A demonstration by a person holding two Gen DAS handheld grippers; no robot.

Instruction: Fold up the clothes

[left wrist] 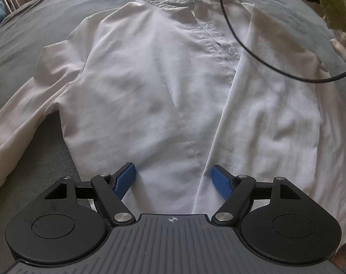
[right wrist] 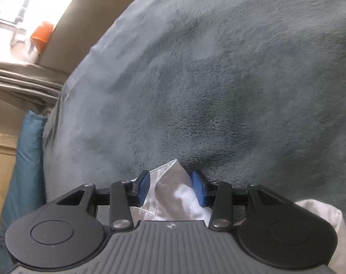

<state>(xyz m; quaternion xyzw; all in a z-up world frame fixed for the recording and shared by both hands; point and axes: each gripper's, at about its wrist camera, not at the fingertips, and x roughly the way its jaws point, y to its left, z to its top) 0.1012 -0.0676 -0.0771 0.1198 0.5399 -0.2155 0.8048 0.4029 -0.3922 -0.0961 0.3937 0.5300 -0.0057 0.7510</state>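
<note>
Lying flat on a grey-blue fleece blanket, the white buttoned cotton shirt has its collar at the far end and its hem toward the left claw. One sleeve spreads out to the left side, and on the right a front panel is turned over the body of the shirt, beside the row of clear buttons. The left claw, with its blue pads, hovers over the lower hem with its jaws wide apart and nothing between them. A thin black cable hangs in a curve in front of the upper right part of the shirt. The right claw is seen over the same blanket, and a bunched piece of white fabric sits between its blue pads, which stand at a moderate gap; I cannot tell if they really press the cloth. At the left edge, a blue cushion rests against the blanket.
</note>
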